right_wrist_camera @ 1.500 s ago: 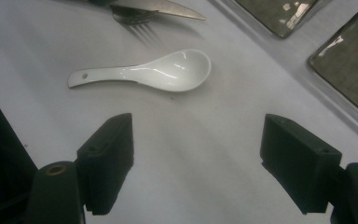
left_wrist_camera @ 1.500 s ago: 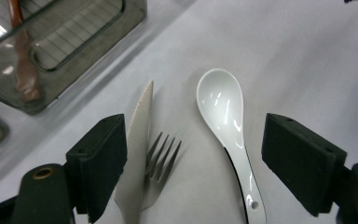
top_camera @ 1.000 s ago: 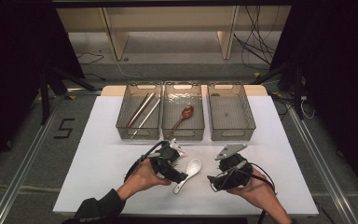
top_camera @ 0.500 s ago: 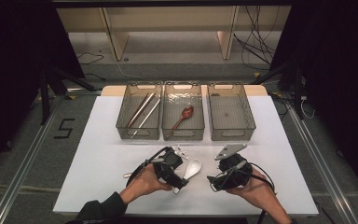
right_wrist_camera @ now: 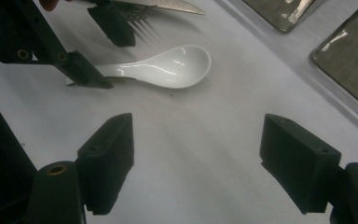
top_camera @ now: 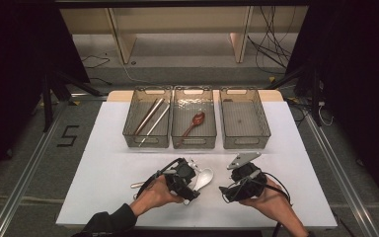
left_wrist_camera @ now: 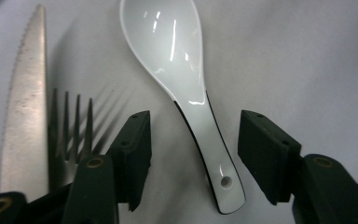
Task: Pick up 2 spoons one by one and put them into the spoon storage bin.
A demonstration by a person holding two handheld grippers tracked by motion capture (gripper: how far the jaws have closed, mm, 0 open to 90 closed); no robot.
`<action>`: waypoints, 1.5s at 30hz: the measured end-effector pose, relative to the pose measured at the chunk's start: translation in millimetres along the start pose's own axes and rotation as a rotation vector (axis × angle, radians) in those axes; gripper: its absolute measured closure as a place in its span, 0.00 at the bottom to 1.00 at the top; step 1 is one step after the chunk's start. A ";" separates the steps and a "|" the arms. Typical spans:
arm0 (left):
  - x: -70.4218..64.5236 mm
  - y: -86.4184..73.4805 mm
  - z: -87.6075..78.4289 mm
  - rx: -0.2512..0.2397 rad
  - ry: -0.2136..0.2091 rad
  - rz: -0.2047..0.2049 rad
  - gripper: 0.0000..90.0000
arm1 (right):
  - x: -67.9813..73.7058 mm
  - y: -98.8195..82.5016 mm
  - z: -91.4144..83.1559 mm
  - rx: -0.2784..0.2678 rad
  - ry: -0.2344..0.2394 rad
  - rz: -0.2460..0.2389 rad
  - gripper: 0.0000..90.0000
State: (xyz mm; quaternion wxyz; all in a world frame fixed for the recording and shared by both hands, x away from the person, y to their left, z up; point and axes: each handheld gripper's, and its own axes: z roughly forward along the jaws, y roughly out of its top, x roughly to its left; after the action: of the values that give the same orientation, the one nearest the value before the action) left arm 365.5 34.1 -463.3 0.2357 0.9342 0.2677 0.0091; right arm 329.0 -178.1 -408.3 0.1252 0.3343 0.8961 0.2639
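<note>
A white ceramic spoon (left_wrist_camera: 182,70) lies on the white table, bowl away from my left gripper (left_wrist_camera: 193,135). Its handle sits between the two jaws, with a gap on each side and neither pad touching it. The jaws have just been closing around the handle. In the high view the left gripper (top_camera: 191,181) covers the handle and the spoon (top_camera: 206,177) bowl shows beside it. My right gripper (right_wrist_camera: 198,140) stands open over bare table, facing the spoon (right_wrist_camera: 168,65) and the left gripper (right_wrist_camera: 100,51).
A serrated knife (left_wrist_camera: 23,93) and a fork (left_wrist_camera: 72,126) lie just left of the spoon. At the back stand three clear bins: the left bin (top_camera: 128,133) holds long utensils, the middle bin (top_camera: 175,133) a reddish spoon (top_camera: 196,121), the right bin (top_camera: 264,133) nothing.
The left hand has shifted slightly over the spoon's handle, and its jaws have narrowed around it. The right gripper has not moved.
</note>
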 end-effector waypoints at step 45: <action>5.1 2.6 4.0 0.022 -0.093 -0.003 0.94 | 2.1 0.2 1.2 0.012 -0.004 -0.019 0.30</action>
State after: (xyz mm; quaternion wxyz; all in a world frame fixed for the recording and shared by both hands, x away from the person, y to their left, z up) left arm 371.7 33.0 -466.2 0.2376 0.9357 0.2580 -0.0378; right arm 328.0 -176.1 -409.3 0.1273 0.3270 0.9005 0.2568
